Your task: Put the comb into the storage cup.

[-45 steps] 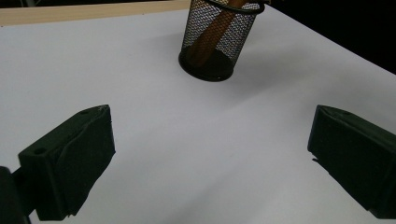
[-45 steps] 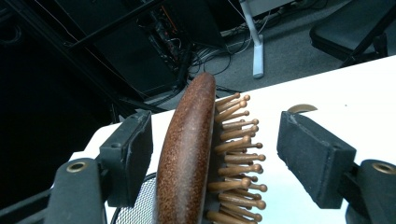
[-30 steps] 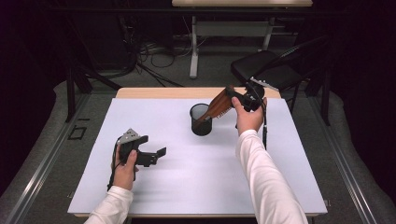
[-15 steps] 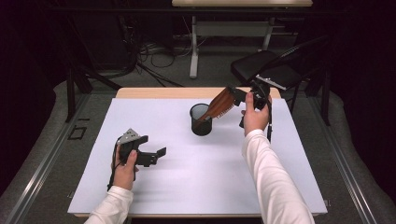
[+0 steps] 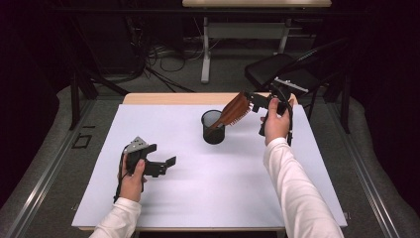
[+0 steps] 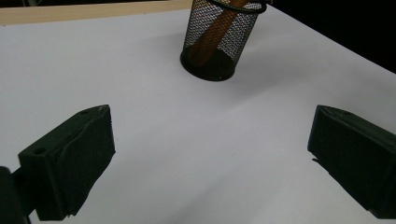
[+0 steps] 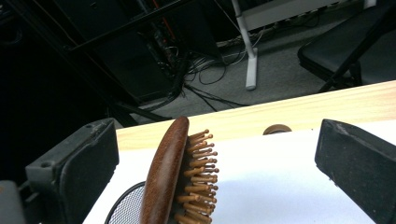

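Your left gripper (image 5: 161, 166) rests low over the near left part of the white table (image 5: 198, 193), jaws spread wide with nothing between them; in the left gripper view the two black pads (image 6: 70, 163) stand well apart over bare white surface. It is well apart from the work.

Further out, the black mesh cup (image 5: 213, 127) stands upright near the middle of the table's far half. The wooden hairbrush (image 5: 233, 111) sits in it handle down, leaning up and to the right, its bristled head clear of the rim; the left gripper view shows the handle slanting inside the mesh.

Your right gripper (image 5: 255, 100) is held above the table just beyond the brush head, to the cup's right. Its jaws have just been opening and now stand wide. In the right gripper view the brush head (image 7: 180, 172) lies between them, nearer the left jaw, with a gap on each side: released, not gripped.

Beyond the table edge stands a dark chair (image 5: 282, 74).
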